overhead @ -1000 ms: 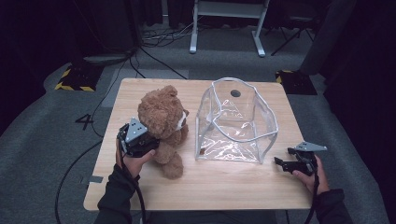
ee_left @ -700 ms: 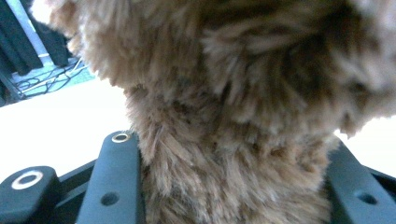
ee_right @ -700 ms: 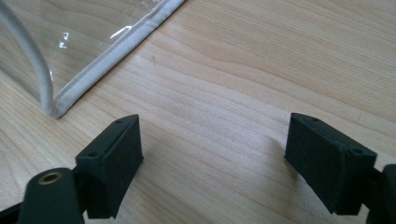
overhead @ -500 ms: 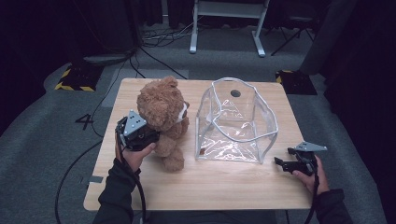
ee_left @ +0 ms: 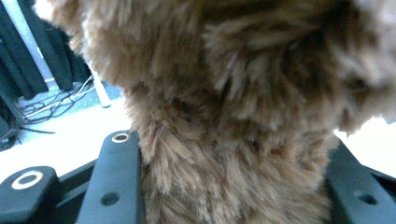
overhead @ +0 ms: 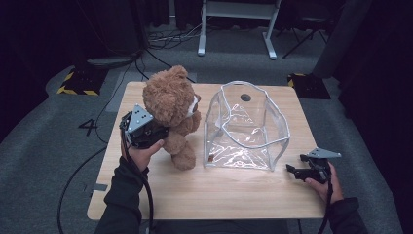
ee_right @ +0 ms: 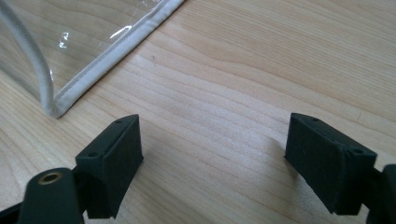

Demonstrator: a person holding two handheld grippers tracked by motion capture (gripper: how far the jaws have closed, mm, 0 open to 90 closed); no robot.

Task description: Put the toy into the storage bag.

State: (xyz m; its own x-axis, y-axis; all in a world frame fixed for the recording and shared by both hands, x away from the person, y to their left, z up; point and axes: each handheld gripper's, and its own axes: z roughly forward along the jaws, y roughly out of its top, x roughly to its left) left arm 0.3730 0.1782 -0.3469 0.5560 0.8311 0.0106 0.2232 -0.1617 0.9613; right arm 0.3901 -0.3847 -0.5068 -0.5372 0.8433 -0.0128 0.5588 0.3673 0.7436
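A brown teddy bear (overhead: 173, 109) is held upright at the left of the wooden table (overhead: 234, 192), its feet near the tabletop. My left gripper (overhead: 156, 132) is shut on the bear's back and body; in the left gripper view brown fur (ee_left: 233, 140) is squeezed between both black jaws. A clear plastic bag with white piping (overhead: 246, 127) stands open just right of the bear. My right gripper (overhead: 294, 170) rests low at the table's right front, open, with bare wood between its jaws (ee_right: 212, 154). The bag's corner (ee_right: 56, 109) lies just ahead of it.
A small dark round mark (overhead: 245, 97) sits on the table behind the bag. Cables (overhead: 146, 195) trail from the left hand over the front edge. A white stand's legs (overhead: 234, 29) and a yellow-black striped block (overhead: 78, 83) are on the grey floor beyond.
My left gripper has lifted the bear and carried it slightly left and up. The right gripper has stayed in place.
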